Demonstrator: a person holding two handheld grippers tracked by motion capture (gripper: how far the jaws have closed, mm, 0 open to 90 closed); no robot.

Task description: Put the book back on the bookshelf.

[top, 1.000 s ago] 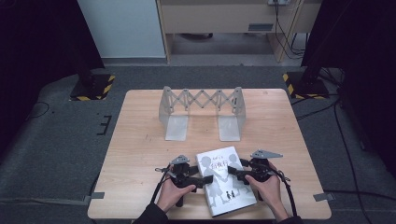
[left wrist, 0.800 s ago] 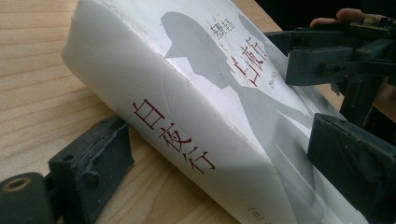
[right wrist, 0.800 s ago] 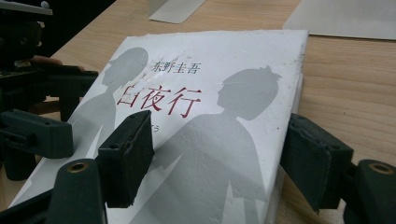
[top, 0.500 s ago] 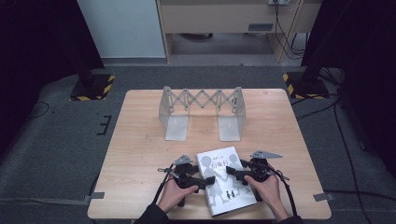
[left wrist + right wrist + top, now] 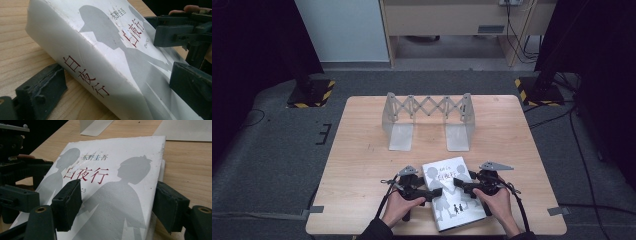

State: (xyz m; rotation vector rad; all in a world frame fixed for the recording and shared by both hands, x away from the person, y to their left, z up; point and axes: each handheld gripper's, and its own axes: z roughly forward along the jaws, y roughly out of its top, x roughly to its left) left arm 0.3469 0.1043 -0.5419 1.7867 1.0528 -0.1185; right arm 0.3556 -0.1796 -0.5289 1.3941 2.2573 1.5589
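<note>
While the book is lying flat at the table's near edge in the high view, the left gripper and right gripper are meeting it from either side. Along the left gripper view, jaws are standing wide apart around the spine, having just opened. Along the right gripper view, jaws are straddling the book's fore-edge; whether they are pressing, I cannot tell.

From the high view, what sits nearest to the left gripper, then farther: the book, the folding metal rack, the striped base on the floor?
1. Book, right beside the left gripper.
2. Folding metal rack, farther back on the table.
3. Striped base, on the floor beyond the table's left corner.
</note>
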